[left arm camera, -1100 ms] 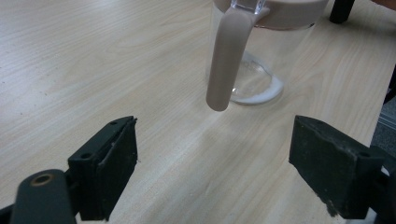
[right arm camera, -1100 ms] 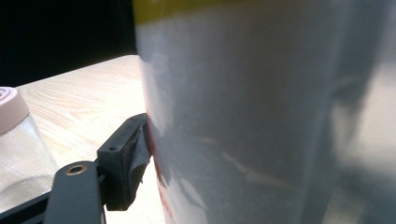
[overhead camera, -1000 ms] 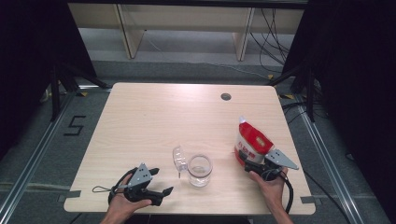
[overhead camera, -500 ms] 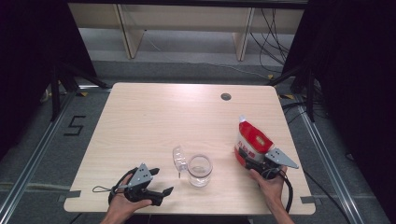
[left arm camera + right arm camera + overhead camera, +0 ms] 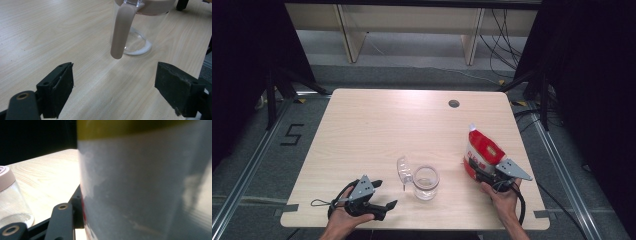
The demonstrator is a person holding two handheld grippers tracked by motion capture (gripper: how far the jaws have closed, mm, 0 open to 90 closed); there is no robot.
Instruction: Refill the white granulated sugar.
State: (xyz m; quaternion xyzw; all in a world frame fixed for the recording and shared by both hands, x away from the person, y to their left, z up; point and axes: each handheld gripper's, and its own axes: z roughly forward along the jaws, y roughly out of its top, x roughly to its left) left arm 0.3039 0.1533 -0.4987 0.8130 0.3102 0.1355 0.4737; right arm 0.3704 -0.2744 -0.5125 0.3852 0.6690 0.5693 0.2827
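- Right gripper point(image 5: 475, 168) has just been closing its jaws on the red-and-white pouch point(image 5: 480, 150) at the table's point(image 5: 377, 125) right side; firm grip likely, view blocked.
- Left gripper point(image 5: 384, 195) open, empty, beside the glass jar point(image 5: 425, 182).
- Jar lid flipped open; inside, just a thin white layer. Pouring not yet begun.

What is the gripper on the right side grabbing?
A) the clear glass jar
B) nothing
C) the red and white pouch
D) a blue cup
C: the right gripper has just been closing its jaws around the red and white pouch, which stands between them.
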